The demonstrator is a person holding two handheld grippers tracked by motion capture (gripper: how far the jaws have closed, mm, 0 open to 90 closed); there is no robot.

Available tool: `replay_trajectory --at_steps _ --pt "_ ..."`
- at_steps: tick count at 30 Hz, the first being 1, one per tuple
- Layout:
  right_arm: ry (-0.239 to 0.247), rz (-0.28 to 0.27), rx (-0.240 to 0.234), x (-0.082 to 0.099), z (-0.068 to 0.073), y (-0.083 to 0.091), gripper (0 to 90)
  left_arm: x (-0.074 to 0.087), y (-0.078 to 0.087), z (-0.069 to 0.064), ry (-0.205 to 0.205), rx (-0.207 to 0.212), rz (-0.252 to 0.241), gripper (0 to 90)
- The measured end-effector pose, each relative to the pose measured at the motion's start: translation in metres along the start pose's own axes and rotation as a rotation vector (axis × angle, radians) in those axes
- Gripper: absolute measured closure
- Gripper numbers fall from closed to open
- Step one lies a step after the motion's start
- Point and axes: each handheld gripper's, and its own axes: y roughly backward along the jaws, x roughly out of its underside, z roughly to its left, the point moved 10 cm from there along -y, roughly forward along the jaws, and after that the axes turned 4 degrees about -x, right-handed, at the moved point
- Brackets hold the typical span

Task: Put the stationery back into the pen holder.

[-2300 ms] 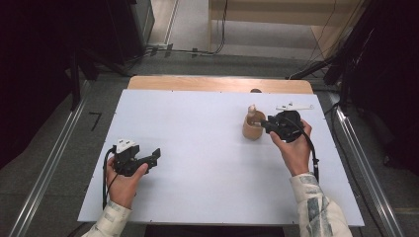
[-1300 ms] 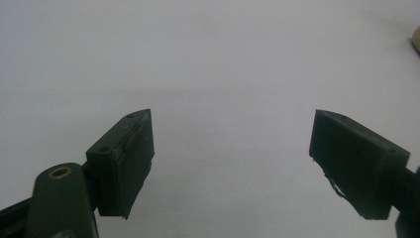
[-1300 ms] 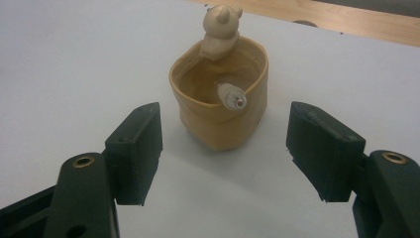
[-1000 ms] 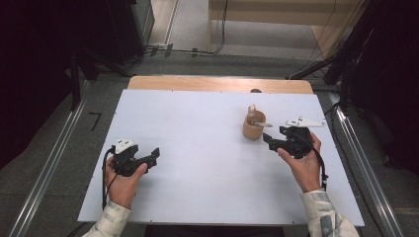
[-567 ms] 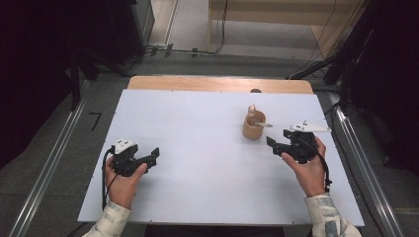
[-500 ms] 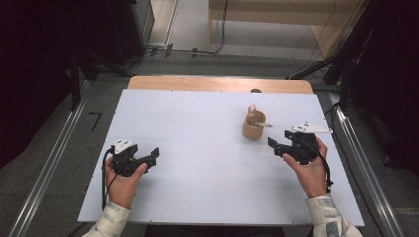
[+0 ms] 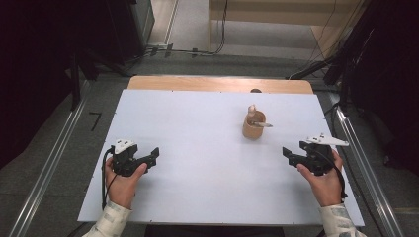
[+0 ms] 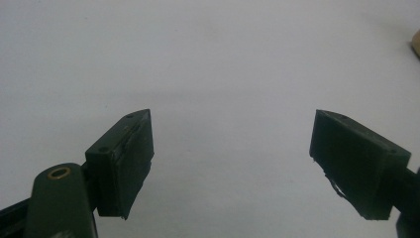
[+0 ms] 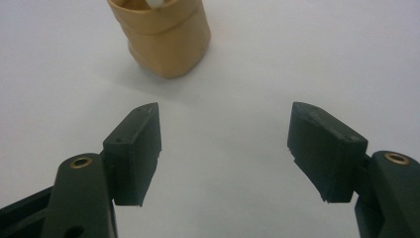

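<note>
Nearest, the left hand-held gripper (image 7: 154,155) and right hand-held gripper (image 7: 288,155) rest on the white surface (image 7: 197,168), jaws apart, empty. Farther off, the small tan wooden cup (image 7: 254,125) stands upright holding utensils; the placing looks finished.

The white sheet covering the desk (image 7: 197,148) looked smooth and matt, like paper or thin plastic board, with no glare on it. Along the far edge a strip of bare pale wood (image 7: 217,84) showed, smooth and lightly sheened. The small tan cylindrical cup (image 7: 254,125) looked like turned wood with a satin finish and a faint groove round its wall. The thin silvery blade (image 7: 262,124) lying across its rim looked like metal. The left gripper (image 8: 233,163) and the right gripper (image 9: 225,148) were of matt black plastic, slightly rough at the pad edges, each with a brass-coloured metal rivet. The sleeves (image 7: 108,222) were of patterned woven cloth.
</note>
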Motion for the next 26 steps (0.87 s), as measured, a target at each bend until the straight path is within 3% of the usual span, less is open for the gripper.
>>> replay_trajectory --at_steps 9,18,26 --pt "-0.023 0.005 0.03 0.016 -0.013 0.013 27.6 0.0 0.004 -0.001 0.005 0.004 -0.008 17.9" --pt "-0.045 0.013 0.068 0.032 -0.03 0.026 27.5 0.008 0.019 0.004 -0.001 0.004 -0.015 17.9" --pt "-0.041 0.016 0.094 0.04 -0.034 0.035 27.5 0.014 0.027 0.002 -0.005 0.01 -0.016 17.9"
